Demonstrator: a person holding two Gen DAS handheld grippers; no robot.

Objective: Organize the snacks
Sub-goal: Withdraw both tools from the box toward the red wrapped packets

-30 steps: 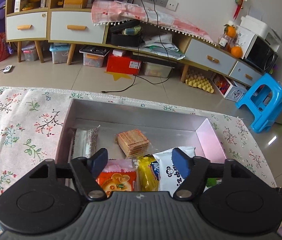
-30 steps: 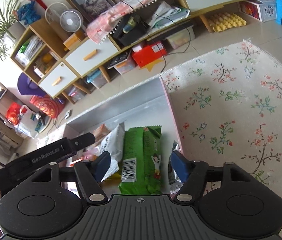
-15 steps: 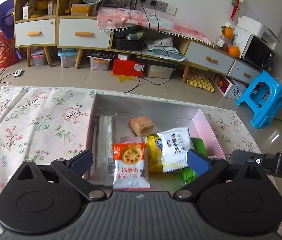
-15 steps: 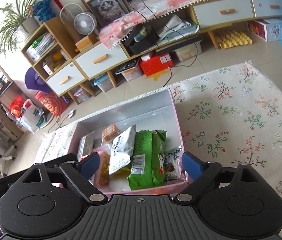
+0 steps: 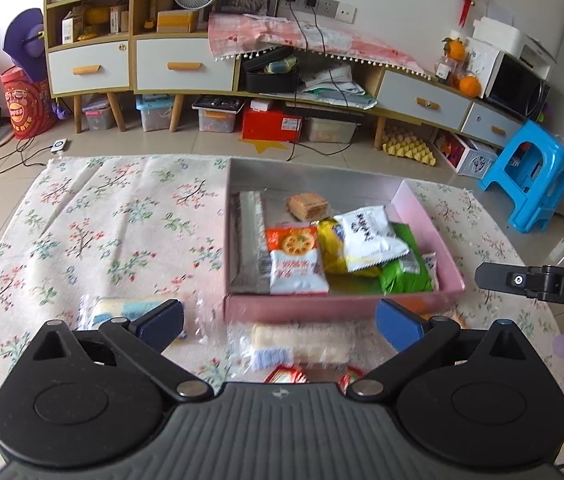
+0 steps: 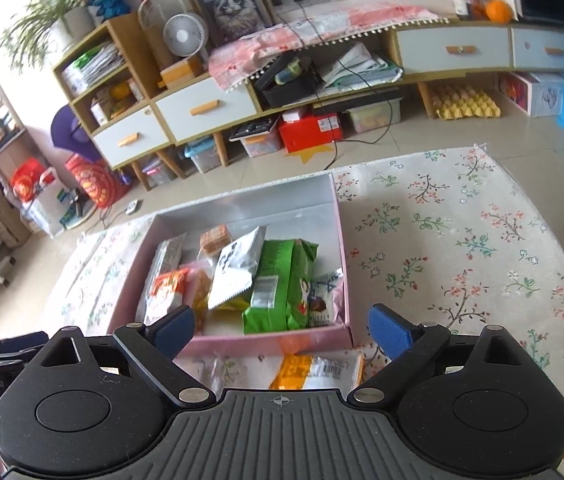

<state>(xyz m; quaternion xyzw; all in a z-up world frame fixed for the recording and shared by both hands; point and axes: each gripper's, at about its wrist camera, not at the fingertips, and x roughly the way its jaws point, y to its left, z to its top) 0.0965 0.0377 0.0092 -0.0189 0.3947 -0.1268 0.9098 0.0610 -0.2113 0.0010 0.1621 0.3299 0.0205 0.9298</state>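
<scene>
A pink box (image 5: pixel 337 307) (image 6: pixel 274 340) sits on the floral tablecloth and holds several snack packs: an orange cracker pack (image 5: pixel 295 260), a white pack (image 5: pixel 369 236), a green pack (image 6: pixel 282 284) and a wafer block (image 5: pixel 307 206). My left gripper (image 5: pixel 280 326) hangs open just short of the box's near wall, nothing between its pads. Below it lie a pale roll pack (image 5: pixel 301 344) and another wrapped roll (image 5: pixel 130 312). My right gripper (image 6: pixel 282 330) is open too, over an orange-and-white pack (image 6: pixel 317 370) lying outside the box.
The tablecloth (image 5: pixel 102 232) (image 6: pixel 461 248) stretches left and right of the box. Beyond the table are a low cabinet with drawers (image 5: pixel 182 68), storage bins on the floor and a blue stool (image 5: pixel 529 176). The right gripper's body (image 5: pixel 541 282) shows at the left view's right edge.
Both grippers have opened wide and pulled back from inside the box towards its near side. The snack packs they were over now lie in the box; packs outside it have come into view.
</scene>
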